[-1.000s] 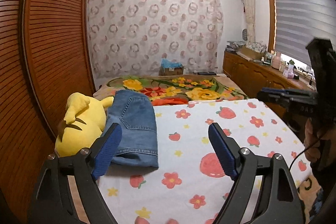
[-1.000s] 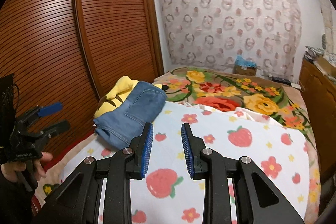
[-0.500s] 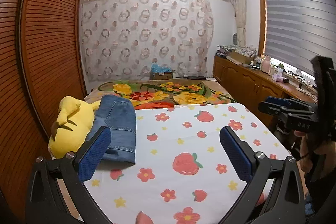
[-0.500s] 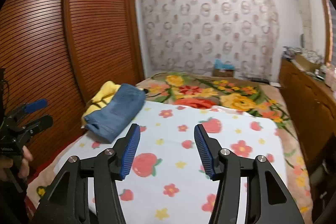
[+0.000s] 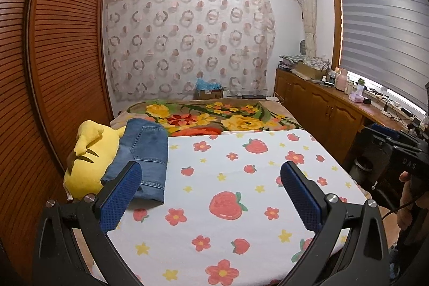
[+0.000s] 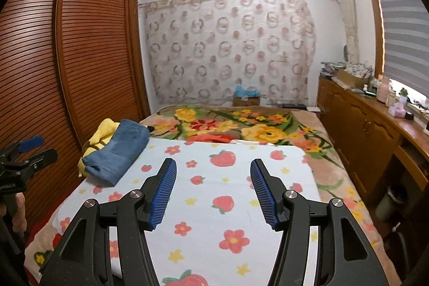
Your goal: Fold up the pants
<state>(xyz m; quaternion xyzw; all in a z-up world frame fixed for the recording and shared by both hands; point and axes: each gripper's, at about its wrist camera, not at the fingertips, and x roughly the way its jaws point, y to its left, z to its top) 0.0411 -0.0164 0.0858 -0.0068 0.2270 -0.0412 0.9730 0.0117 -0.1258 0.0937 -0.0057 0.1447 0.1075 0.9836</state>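
Note:
The folded blue denim pants [image 5: 144,157] lie on the left side of the bed, leaning on a yellow plush toy [image 5: 88,157]; they also show in the right wrist view [image 6: 120,152]. My left gripper [image 5: 211,192] is open and empty, held above the strawberry-print sheet [image 5: 236,178], to the right of the pants. My right gripper [image 6: 213,192] is open and empty above the same sheet [image 6: 214,178], well right of the pants. Each gripper shows at the edge of the other's view.
A floral blanket [image 5: 214,119] covers the far part of the bed. A slatted wooden wardrobe [image 5: 40,71] stands on the left. A wooden cabinet [image 5: 335,109] with clutter runs along the right under the window. A cardboard box [image 5: 209,90] sits beyond the bed.
Both grippers have opened wider and pulled back and up from the bed. The pants have not moved.

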